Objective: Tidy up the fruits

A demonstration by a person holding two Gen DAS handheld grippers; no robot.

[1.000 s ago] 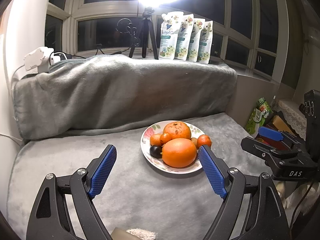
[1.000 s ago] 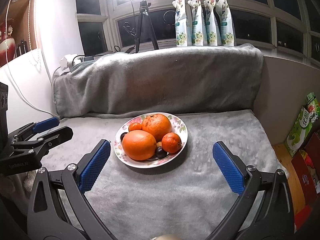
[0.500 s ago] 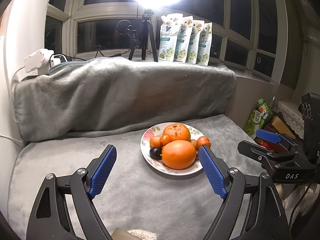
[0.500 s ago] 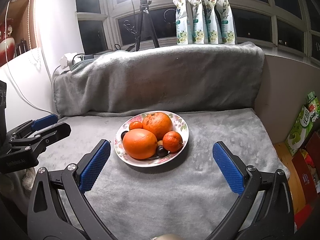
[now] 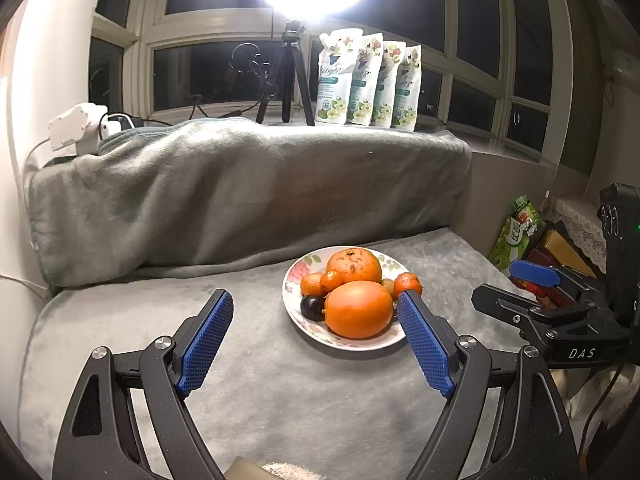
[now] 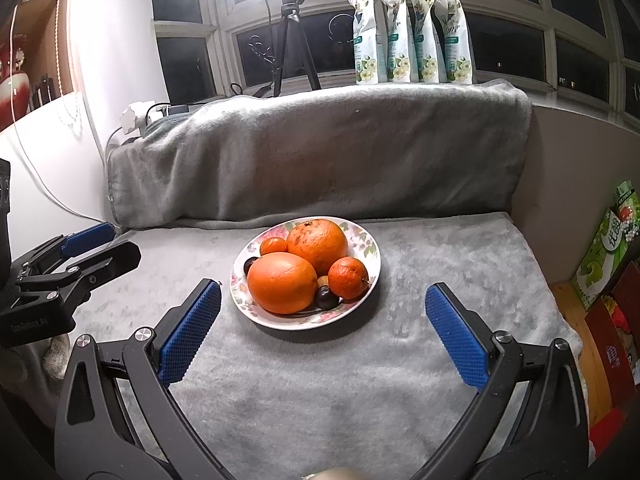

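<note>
A floral plate (image 5: 294,280) (image 6: 370,246) sits on the grey blanket and holds two big oranges, the near one (image 5: 359,309) (image 6: 282,282) and the far one (image 5: 353,266) (image 6: 317,245). Small tangerines (image 5: 408,283) (image 6: 348,277) and dark plums (image 5: 312,307) (image 6: 327,296) lie around them. My left gripper (image 5: 316,338) stands open just short of the plate, nothing between its blue pads. My right gripper (image 6: 322,334) is also open and empty, in front of the plate. Each gripper shows at the edge of the other's view: the right gripper (image 5: 516,286) and the left gripper (image 6: 102,244).
A blanket-covered ledge (image 5: 240,184) rises behind the plate. Several refill pouches (image 6: 412,36), a lamp tripod (image 6: 292,40) and a power strip (image 5: 80,128) sit on the sill. Boxes and packets (image 6: 608,248) stand on the floor at the right.
</note>
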